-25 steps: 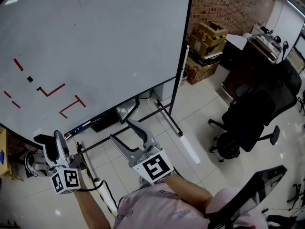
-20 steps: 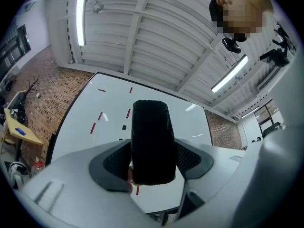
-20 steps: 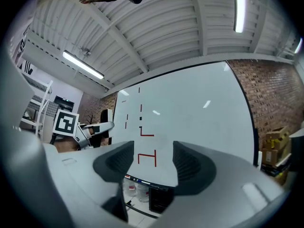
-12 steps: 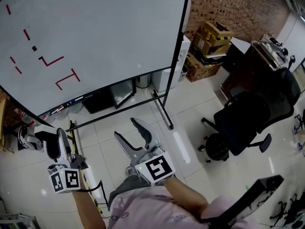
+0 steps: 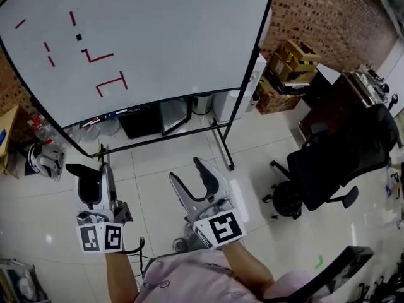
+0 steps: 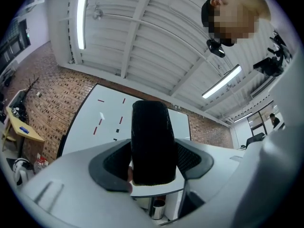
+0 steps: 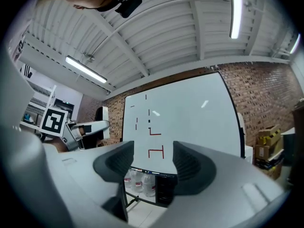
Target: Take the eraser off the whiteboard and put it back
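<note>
The whiteboard (image 5: 164, 36) stands on its frame ahead of me, with red strokes (image 5: 110, 81) and a small black mark (image 5: 79, 37) on its left part. My left gripper (image 5: 91, 182) is held low at the left over the floor, well away from the board. It is shut on the black eraser (image 5: 83, 180). In the left gripper view the eraser (image 6: 151, 141) stands upright between the jaws and hides the middle of the whiteboard (image 6: 90, 127). My right gripper (image 5: 192, 182) is beside it, open and empty, and looks at the whiteboard (image 7: 190, 113).
A marker tray (image 5: 107, 115) runs along the board's lower edge, and the stand's foot (image 5: 224, 147) reaches over the tiles. Cardboard boxes (image 5: 293, 59) sit by the brick wall. A black office chair (image 5: 341, 163) is at the right, with another chair back (image 5: 341, 264) near me.
Both grippers have drawn back from the whiteboard, which now stands farther off and higher in the head view. The left gripper still holds the eraser and the right stays open.
</note>
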`<state>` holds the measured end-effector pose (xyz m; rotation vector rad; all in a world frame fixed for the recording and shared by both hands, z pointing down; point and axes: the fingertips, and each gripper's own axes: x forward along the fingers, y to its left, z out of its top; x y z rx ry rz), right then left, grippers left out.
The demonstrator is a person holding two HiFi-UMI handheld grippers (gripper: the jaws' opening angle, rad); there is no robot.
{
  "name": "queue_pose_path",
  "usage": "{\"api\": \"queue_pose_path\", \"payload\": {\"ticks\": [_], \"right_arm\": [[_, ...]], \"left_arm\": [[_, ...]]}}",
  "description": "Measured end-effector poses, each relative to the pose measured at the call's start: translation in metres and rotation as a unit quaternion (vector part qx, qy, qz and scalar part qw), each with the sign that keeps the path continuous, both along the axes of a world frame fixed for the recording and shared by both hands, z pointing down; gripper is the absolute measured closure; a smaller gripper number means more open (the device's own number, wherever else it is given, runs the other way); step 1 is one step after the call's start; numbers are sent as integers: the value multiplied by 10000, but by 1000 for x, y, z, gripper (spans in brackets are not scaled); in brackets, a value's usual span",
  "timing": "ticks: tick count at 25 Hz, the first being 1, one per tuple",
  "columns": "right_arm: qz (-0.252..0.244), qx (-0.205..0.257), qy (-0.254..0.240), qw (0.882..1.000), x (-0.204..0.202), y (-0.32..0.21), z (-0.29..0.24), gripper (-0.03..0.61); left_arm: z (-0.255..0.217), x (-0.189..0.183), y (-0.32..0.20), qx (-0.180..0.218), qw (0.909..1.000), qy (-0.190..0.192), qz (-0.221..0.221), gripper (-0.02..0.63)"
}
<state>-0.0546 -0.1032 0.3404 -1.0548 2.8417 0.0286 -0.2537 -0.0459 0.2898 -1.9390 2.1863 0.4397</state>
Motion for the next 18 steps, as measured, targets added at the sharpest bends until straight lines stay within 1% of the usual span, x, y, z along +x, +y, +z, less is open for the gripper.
{"api": "queue_pose_path", "payload": {"ticks": [3, 5, 9, 13, 18], "right_arm": [[40, 193, 117, 9997, 0, 25, -1, 327], [20, 202, 85, 9998, 0, 39, -2, 327], [-85, 242, -29, 9997, 1, 60, -12, 327], [-133, 298, -180, 9993, 19, 81, -25, 327], [-242, 90, -325, 9991, 55, 108, -22, 327]], "left_arm": [[4, 20, 26, -16, 9999, -101, 126, 334], [8, 31, 44, -11, 9998, -49, 186, 334], [6, 41, 75, 26, 9999, 7, 98, 333], [-2, 55, 102, 75, 9999, -21, -68, 334], [2, 89, 131, -135, 9997, -19, -196, 333]]}}
